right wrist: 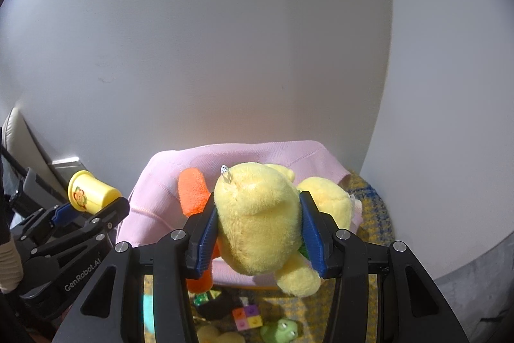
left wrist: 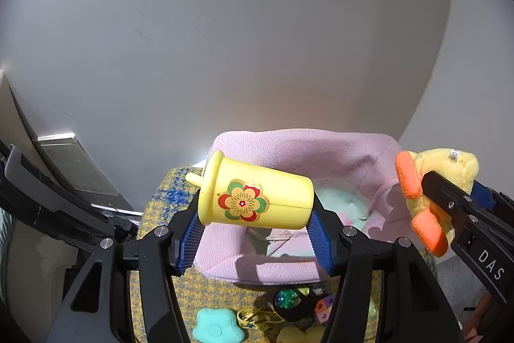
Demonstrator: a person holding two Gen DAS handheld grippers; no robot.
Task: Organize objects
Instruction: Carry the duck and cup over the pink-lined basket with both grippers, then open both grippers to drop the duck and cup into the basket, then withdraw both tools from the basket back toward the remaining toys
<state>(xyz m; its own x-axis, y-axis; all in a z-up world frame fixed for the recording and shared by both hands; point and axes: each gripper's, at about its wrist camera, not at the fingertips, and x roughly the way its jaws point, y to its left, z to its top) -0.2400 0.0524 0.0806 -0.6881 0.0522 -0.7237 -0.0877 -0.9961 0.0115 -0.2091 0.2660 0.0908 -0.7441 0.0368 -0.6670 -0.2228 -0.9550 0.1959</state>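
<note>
My left gripper [left wrist: 255, 222] is shut on a yellow toy cup [left wrist: 257, 193] with a flower print and a straw stub, held sideways above the near rim of a pink fabric bin [left wrist: 289, 147]. It also shows in the right wrist view [right wrist: 91, 193]. My right gripper [right wrist: 258, 233] is shut on a yellow plush duck [right wrist: 260, 221] with orange feet [right wrist: 192, 192], held over the same pink bin [right wrist: 250, 153]. The duck also shows at the right of the left wrist view [left wrist: 443, 169].
The bin stands on a yellow and blue woven mat [left wrist: 163, 198] against a white wall. In front of the bin lie small toys: a teal flower [left wrist: 215, 327], coloured cubes [right wrist: 245, 315], a green frog [right wrist: 282, 330], a green glitter ball [left wrist: 287, 299]. A dark device [left wrist: 77, 169] stands at left.
</note>
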